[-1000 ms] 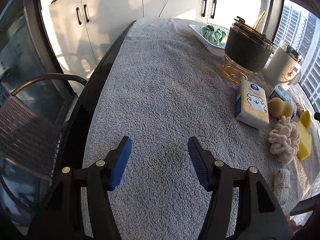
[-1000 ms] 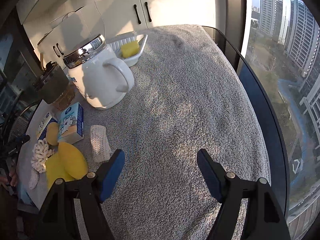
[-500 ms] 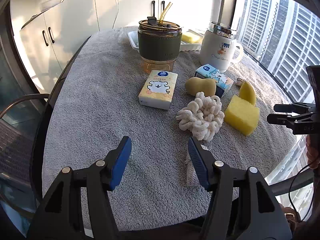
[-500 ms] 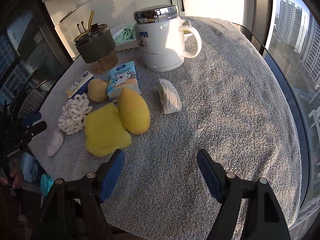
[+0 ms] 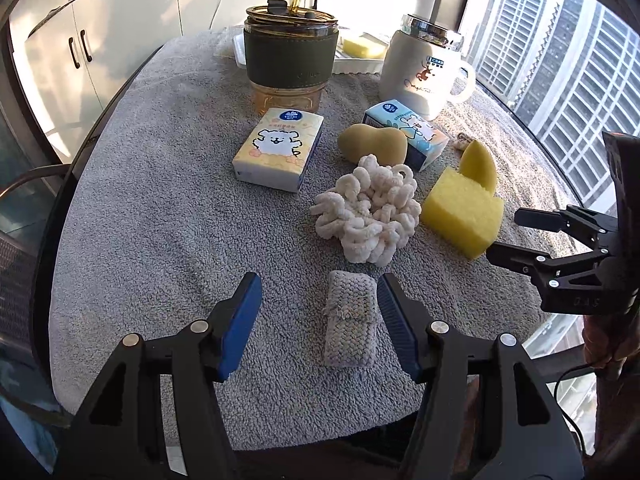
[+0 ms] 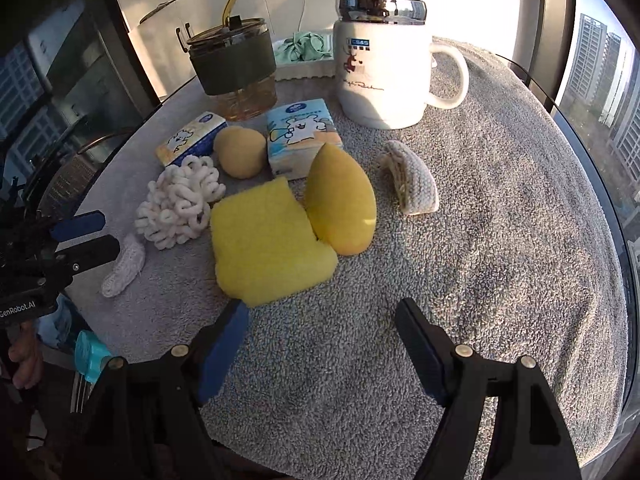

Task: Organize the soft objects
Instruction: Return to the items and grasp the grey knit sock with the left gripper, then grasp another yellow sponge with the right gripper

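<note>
The left gripper (image 5: 318, 312) has its blue-padded fingers (image 5: 240, 320) standing apart, straddling a small beige knitted pad (image 5: 349, 318) that lies flat on the grey terry towel (image 5: 160, 208); the pads touch nothing. The right gripper (image 6: 322, 344) also stands open and empty, and its jaws have just been opening a little wider; its left pad sits just beside the near corner of the square yellow sponge (image 6: 268, 244).

The soft things lie clustered mid-table. Beyond the knitted pad is a white looped chenille scrubber (image 5: 368, 216), then the yellow sponge with a yellow teardrop-shaped sponge (image 6: 340, 200) touching it, a tan gourd-shaped sponge (image 5: 372, 144), and a second beige knitted pad (image 6: 412, 184), curled, off to the right. At the back a white ribbed tray (image 5: 356, 65) already holds a pale yellow sponge (image 5: 362, 47), and a green cloth scrunchie (image 6: 306, 46) lies back there too.

What could go wrong, I think: the flat pad is thin, so closing fingers may pinch the towel's pile and drag the cloth. A carry to the tray passes between a lidded glass tumbler with a dark sleeve (image 5: 290, 56) and a lidded white mug (image 5: 420, 68), which either arm could knock.

Count: two knitted pads, one scrubber, four sponges, one scrunchie, two tissue packs (image 5: 280, 148), two cups.
</note>
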### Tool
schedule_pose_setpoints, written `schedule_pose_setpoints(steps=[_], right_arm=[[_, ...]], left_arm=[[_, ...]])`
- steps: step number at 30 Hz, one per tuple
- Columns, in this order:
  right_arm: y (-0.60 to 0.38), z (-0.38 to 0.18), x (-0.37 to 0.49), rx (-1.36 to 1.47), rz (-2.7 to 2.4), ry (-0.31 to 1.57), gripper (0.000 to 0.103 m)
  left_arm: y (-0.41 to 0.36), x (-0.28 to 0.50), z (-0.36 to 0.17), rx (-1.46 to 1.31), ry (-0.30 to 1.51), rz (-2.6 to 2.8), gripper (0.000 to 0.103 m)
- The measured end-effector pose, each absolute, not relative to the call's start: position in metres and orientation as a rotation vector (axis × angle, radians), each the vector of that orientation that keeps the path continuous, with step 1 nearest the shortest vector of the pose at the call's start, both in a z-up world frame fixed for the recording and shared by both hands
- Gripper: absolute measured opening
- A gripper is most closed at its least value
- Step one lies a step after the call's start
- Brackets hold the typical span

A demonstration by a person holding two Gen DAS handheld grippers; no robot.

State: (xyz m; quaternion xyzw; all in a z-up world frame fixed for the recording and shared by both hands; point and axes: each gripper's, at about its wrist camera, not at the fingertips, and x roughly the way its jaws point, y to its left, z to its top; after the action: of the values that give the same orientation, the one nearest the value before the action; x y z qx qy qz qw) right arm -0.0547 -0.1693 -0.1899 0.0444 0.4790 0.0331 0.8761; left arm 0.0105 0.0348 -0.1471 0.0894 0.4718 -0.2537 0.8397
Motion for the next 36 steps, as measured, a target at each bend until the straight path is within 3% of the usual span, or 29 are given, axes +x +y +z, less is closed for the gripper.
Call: schedule_pose_setpoints(steps=[17, 20, 22, 34, 36], right_arm=[[-0.156, -0.184, -0.059, 0.164, 0.172, 0.995, 0.079], [-0.151, -0.186, -0.056, 0.162, 0.17, 0.993, 0.079], [-0.15, -0.188, -0.053, 0.167, 0.171, 0.992, 0.08], [-0.146, -0.191, -0.035, 0.176, 0.144, 0.939, 0.08], [-0.142, -0.192, -0.034, 0.152, 0.121, 0.924, 0.072]], left_arm=[[0.027, 0.016, -0.163, 0.049, 1.069, -0.632, 0.058], [0.023, 0.014, -0.163, 0.066, 1.055, -0.629, 0.051], [0.021, 0.014, -0.163, 0.088, 1.044, -0.606, 0.026], [0.041, 0.017, -0.155, -0.02, 1.016, -0.617, 0.026], [0.041, 0.016, -0.153, -0.011, 1.009, -0.611, 0.026]])
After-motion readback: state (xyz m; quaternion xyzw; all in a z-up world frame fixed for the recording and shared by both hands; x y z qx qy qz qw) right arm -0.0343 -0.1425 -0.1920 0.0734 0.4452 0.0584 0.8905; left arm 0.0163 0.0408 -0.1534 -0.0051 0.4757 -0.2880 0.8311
